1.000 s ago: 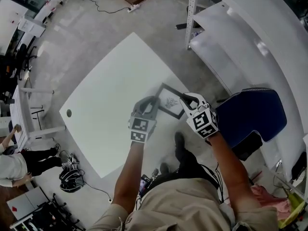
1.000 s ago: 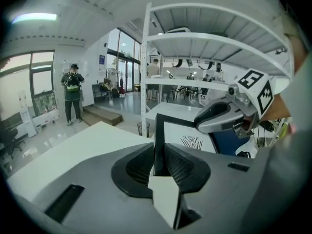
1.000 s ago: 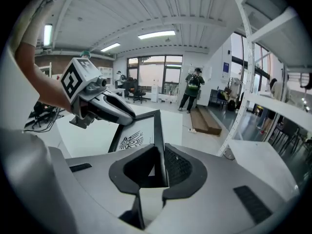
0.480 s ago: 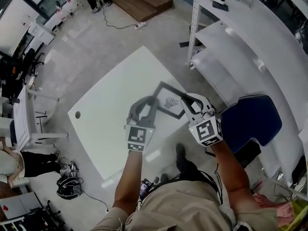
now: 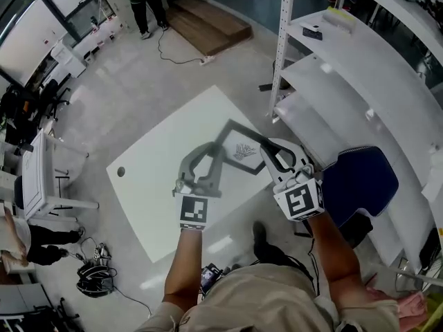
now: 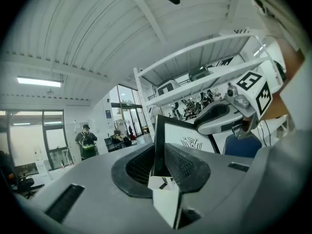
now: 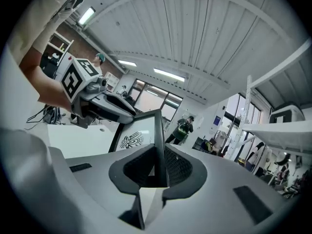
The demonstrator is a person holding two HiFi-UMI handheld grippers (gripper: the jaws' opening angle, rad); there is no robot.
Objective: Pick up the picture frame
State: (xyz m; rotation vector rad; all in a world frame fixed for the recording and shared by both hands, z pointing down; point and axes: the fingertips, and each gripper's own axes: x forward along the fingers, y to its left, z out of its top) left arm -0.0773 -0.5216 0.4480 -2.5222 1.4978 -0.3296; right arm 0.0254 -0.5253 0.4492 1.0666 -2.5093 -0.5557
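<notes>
Fingers (image 6: 183, 164) of the left gripper (image 5: 216, 149) are closed on the frame's (image 5: 243, 151) 9 o'clock edge, and the right gripper (image 5: 268, 154) pinches its 3 o'clock edge. Between them the frame hangs clear above the counter's (image 5: 156, 178) 3 o'clock side.

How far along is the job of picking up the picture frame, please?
Done: the left gripper and right gripper are each shut on an opposite edge of the picture frame. In hand: the frame hangs between them, apparently clear of the white table. Left: essentially nothing but holding it steady.
</notes>
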